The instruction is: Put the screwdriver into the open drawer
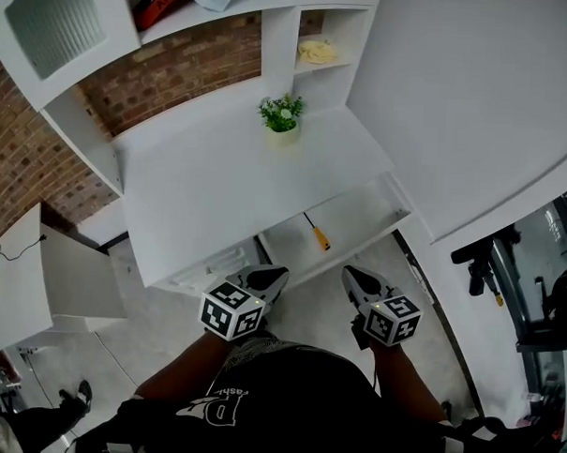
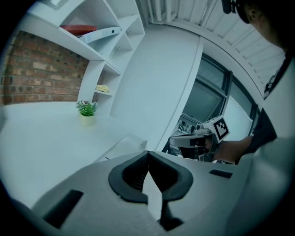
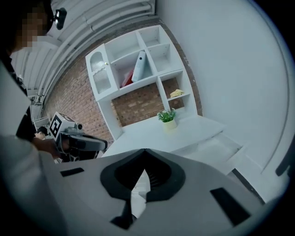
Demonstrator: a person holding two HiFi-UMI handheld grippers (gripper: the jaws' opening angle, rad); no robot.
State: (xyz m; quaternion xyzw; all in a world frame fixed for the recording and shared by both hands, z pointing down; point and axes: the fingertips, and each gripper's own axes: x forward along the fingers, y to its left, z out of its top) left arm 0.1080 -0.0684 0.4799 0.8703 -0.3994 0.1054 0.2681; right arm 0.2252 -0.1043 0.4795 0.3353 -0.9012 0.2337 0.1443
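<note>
- Head view: the screwdriver (image 1: 314,232) lies in the open drawer (image 1: 359,215); the left hand-held gripper (image 1: 267,278) and right hand-held gripper (image 1: 359,280) hover near its front.
- Left gripper view: jaws pressed together, empty.
- Right gripper view: jaws pressed together, empty.

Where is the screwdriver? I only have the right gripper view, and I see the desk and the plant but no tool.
Observer: In the head view, the screwdriver lies inside the open drawer, with its yellow handle toward the person.
Operator: Is the left gripper holding anything?
Observer: No. In its own view, the left gripper has its jaws together with nothing between them.
Operator: Where are the grippers relative to the drawer?
Observer: In the head view, it and the right gripper are on the person's side of the drawer, apart from the screwdriver.
</note>
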